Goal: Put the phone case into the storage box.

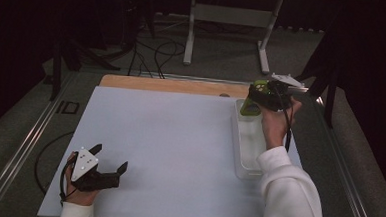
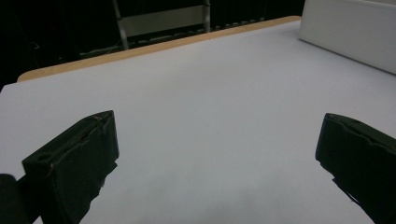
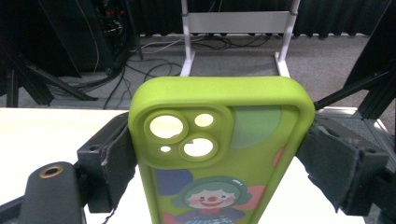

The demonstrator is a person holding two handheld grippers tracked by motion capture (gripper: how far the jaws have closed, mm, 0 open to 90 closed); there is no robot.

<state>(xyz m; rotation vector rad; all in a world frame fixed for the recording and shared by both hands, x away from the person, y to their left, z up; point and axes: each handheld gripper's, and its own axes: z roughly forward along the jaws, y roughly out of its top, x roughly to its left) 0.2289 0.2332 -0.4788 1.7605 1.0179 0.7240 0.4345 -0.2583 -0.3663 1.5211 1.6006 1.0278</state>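
A lime-green phone case [image 3: 219, 154] with a clown picture and camera cut-outs sits between the jaws of my right gripper [image 3: 219, 158], whose pads press on its two long sides. In the high view that right gripper [image 1: 261, 98] holds the phone case [image 1: 254, 99] up over the far end of a clear plastic tray [image 1: 243, 156] at the table's right. My left gripper [image 1: 109, 158] rests low at the near left of the white table [image 1: 169, 137], jaws wide apart. In the left gripper view its black fingers [image 2: 74, 158] have nothing between them.
A wooden strip [image 1: 172, 85] runs along the table's far edge. Behind it are a white metal frame [image 1: 230, 20] and cables on the grey floor. The tray's white wall [image 2: 350, 32] shows at the upper right of the left gripper view.
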